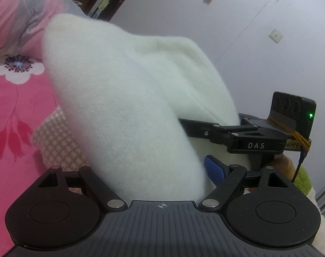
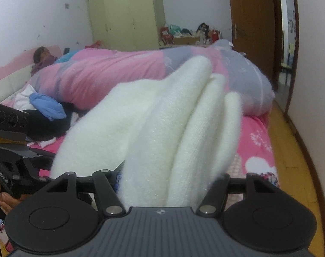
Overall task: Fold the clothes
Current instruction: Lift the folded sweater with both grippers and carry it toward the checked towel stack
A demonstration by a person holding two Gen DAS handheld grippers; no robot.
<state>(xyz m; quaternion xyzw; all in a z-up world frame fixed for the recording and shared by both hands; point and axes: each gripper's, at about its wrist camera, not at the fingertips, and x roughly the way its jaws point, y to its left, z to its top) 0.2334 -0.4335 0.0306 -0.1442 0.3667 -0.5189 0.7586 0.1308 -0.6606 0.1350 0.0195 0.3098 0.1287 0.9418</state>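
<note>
Slipping is the main risk here: the white fleece garment (image 1: pixel 128 107) is thick and bunched, and each gripper seems to hold only a gathered handful of it, so a quick swing or uneven pull between the two hands could let a fold slide out and drop onto the bed (image 1: pixel 16 111). Loose hanging folds could also catch on the checked cloth (image 1: pixel 55 137) lying beneath, or land crooked and spoil the fold.

The garment is lifted clear of the pink floral bed, held up between both grippers and filling the middle of each view. The left gripper (image 1: pixel 162 177) has its jaws set wide around a fat roll of the fleece; the fabric fills the gap, so I judge it pinched rather than loose. The right gripper (image 2: pixel 164 184) holds several stacked pleats — its jaws stand narrower, pressed on the bundle.

Both grippers point forward and somewhat downward over the bed, close side by side; from the left wrist view the right one sits just to the right, and a hand (image 2: pixel 3 201) grips the left gripper's handle at the right view's edge.
</note>
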